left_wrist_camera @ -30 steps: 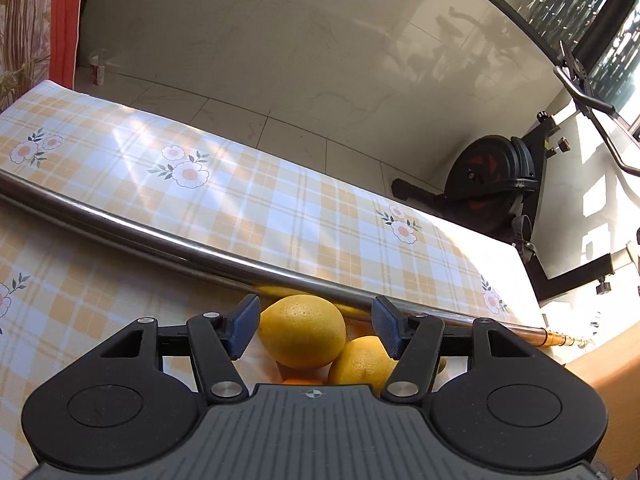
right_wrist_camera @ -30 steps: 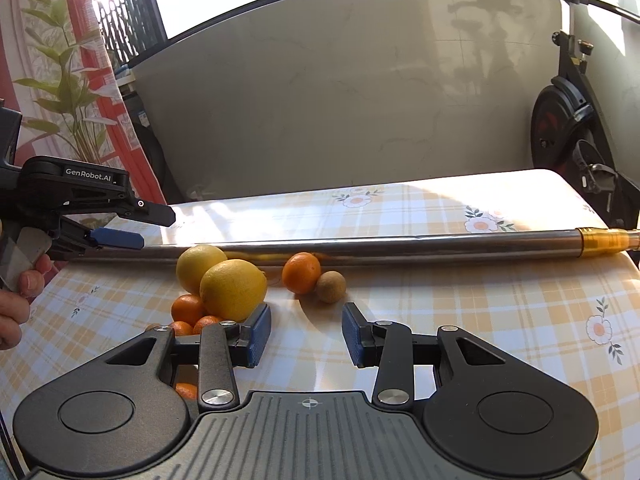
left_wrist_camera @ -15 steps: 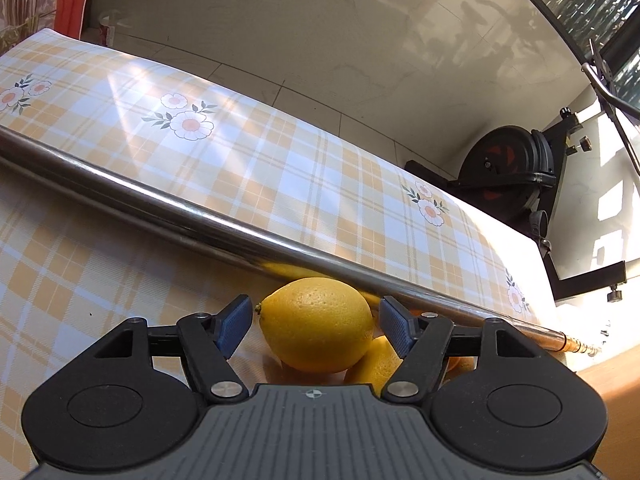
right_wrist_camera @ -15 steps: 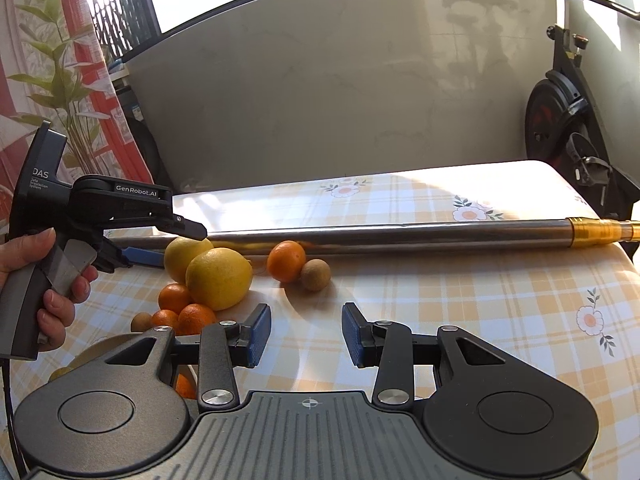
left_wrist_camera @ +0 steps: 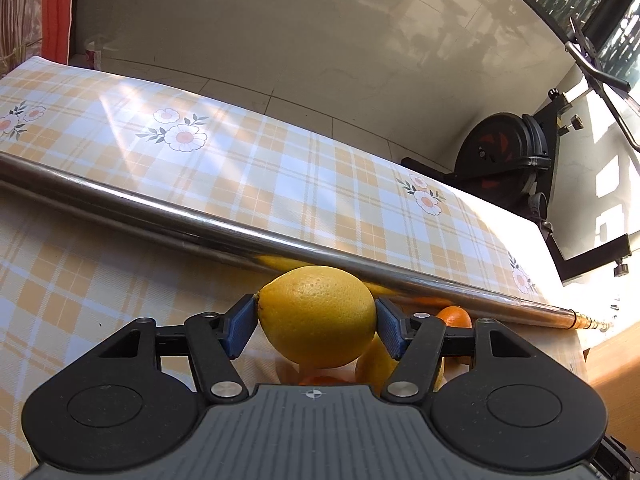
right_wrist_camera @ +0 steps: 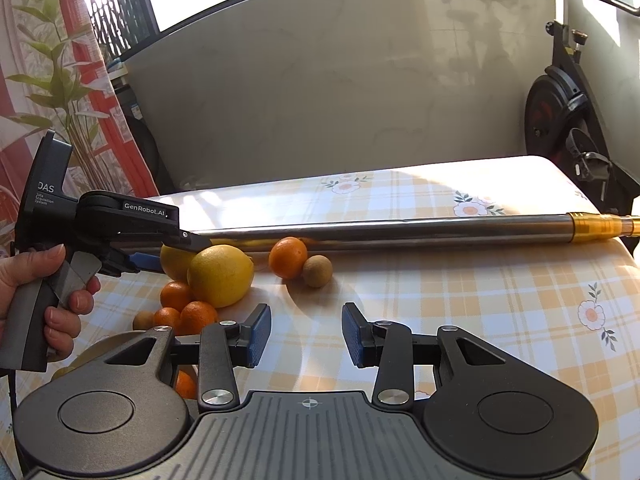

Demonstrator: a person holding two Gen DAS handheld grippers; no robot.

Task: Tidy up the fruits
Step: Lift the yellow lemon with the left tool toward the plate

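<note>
Lemon [left_wrist_camera: 318, 316] sits between the blue pads [left_wrist_camera: 240, 328] of the left gripper [left_wrist_camera: 316, 330], whose jaws have just been closing onto it; in the left wrist view both pads meet the fruit's two ends, so it is clamped. That fruit lies just on the near side of the long steel pole [left_wrist_camera: 248, 240] that crosses the checked tablecloth [left_wrist_camera: 280, 168], and the pole is the landmark for everything else. Right behind the gripped lemon, closer to the pole, a second yellow lemon [right_wrist_camera: 175, 258] is partly hidden by the left gripper's fingers. Further along the pole, toward its gold-coloured end [right_wrist_camera: 596, 226], an orange [right_wrist_camera: 288, 257] rests almost against the steel, with a small brown kiwi [right_wrist_camera: 317, 271] touching it on the side away from the pole. On the near side of the held lemon, further from the pole, a cluster of small oranges [right_wrist_camera: 188, 308] lies together, with another brown kiwi [right_wrist_camera: 143, 320] beside them. A person's left hand [right_wrist_camera: 52, 292] wraps the grey handle of the left gripper. The right gripper [right_wrist_camera: 306, 336] hangs over bare cloth well to the near side of the pole, its jaws narrowly apart with nothing between them. Beyond the pole and past the table edge stands an exercise bike [right_wrist_camera: 560, 120] against a pale wall.
</note>
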